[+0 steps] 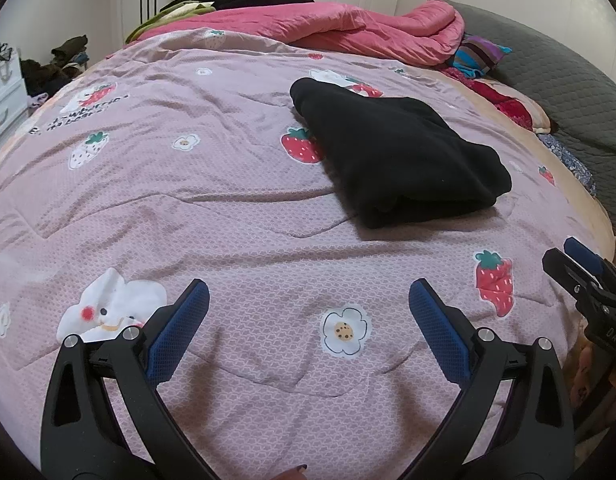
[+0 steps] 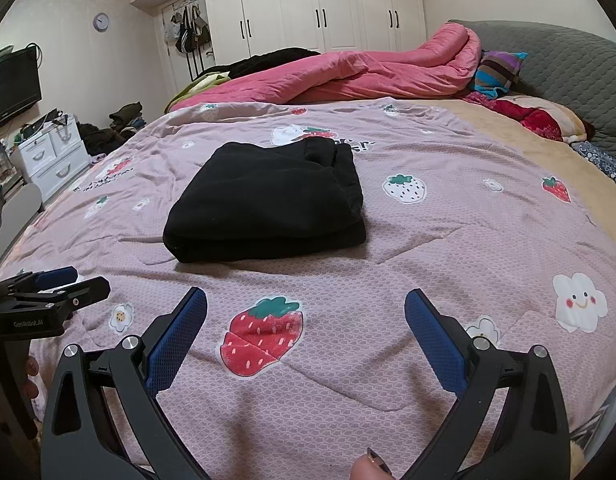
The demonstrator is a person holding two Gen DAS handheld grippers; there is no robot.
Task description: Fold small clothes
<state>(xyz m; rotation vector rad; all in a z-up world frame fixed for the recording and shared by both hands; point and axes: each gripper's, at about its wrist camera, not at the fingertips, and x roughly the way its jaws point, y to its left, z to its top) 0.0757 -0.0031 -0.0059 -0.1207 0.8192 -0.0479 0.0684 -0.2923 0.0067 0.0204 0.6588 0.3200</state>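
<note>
On the quilt point(image 2: 447, 216), folded black garment point(image 2: 268, 208) — inner layers hidden — left claw point(image 1: 308, 304), right claw point(image 2: 306, 312) both agape, empty.

I can't read the lettering point(image 2: 357, 145) on the quilt where the folded black garment point(image 2: 268, 204) covers it, and my right gripper point(image 1: 587, 280) is cut off at the left view's edge.

White wardrobe point(image 2: 319, 4) spans the rear wall; a wall clock point(image 2: 101, 22), television point(image 2: 12, 86) and white drawer unit point(image 2: 54, 156) (cluttered top) occupy the left wall.
</note>
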